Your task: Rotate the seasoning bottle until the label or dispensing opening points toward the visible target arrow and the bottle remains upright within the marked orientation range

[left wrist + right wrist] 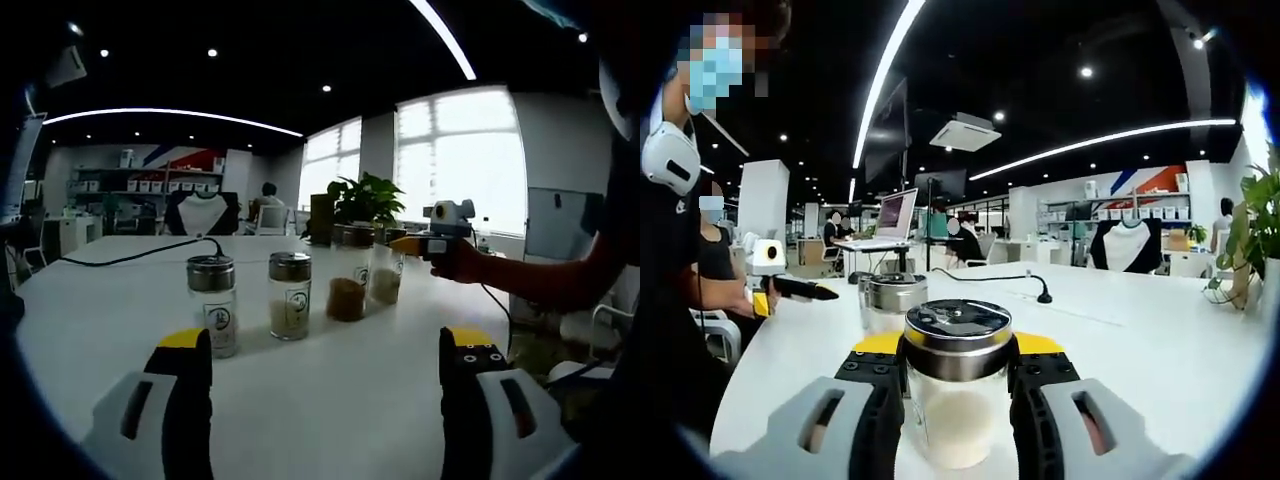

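In the right gripper view, the right gripper (958, 400) pinches a seasoning bottle (958, 385) between its two jaws, which press on the glass body just under the metal lid; the bottle stands upright on the white table (1140, 330) and holds a pale, whitish content. Just behind it stands a second jar (890, 298) with a metal lid, partly hidden. Farther on the table lies a black cable (990, 280). At the left of this view the left gripper (825, 292) is held by a hand (762, 290), and I cannot tell from here how its jaws stand. In the left gripper view, the left gripper (325, 400) has its jaws spread wide apart and holds nothing; it stays well apart from a row of four glass jars on the table (110, 290). The nearest jar (213, 305) and the next jar (289, 295) carry small white labels with a round dark emblem, but the writing is too small to read. The third jar (349, 275) contains brown seasoning. Behind the row is a green plant (368, 198).
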Demonstrator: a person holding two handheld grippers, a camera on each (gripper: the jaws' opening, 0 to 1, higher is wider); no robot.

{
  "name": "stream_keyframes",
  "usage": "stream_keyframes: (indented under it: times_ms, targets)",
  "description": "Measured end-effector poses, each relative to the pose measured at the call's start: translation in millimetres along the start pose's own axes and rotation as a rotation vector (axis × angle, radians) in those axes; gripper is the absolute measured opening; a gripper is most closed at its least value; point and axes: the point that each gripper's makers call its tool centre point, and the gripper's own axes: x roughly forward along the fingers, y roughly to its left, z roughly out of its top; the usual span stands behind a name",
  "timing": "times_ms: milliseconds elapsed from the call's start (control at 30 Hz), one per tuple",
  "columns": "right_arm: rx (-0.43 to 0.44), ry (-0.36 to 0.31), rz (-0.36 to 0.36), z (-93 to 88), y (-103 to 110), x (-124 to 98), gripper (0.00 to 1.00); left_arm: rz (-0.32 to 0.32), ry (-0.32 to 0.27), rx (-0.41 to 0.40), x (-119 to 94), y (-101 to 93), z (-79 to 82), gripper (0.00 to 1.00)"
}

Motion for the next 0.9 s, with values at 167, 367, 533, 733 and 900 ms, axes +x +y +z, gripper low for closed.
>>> stream_keyframes:
  times_ms: [167, 367, 533, 733, 900]
  targets:
    - [0.006, -0.002, 0.03, 0.2, 0.8, 0.5, 0.38, -0.001, 0.002, 0.002, -1.3, -1.5, -1.0, 0.99]
    - [0.006, -0.009, 0.066, 0.6, 3.5, 1.3, 0.38, 0.005, 0.005, 0.002, -4.8, 0.3, -3.0, 0.99]
    - [0.008, -0.017, 0.102, 1.0, 4.9, 2.0, 0.38, 0.008, 0.001, 0.007, -6.0, 1.0, -1.5, 0.99]
    - [0.01, -0.026, 0.116, 1.6, 5.7, 2.4, 0.38, 0.01, 0.0, 0.004, -6.0, 0.9, -1.3, 0.99]
    - [0.011, -0.034, 0.125, 2.0, 6.0, 2.6, 0.38, 0.01, 0.004, 0.01, -5.6, 0.2, -2.0, 0.98]
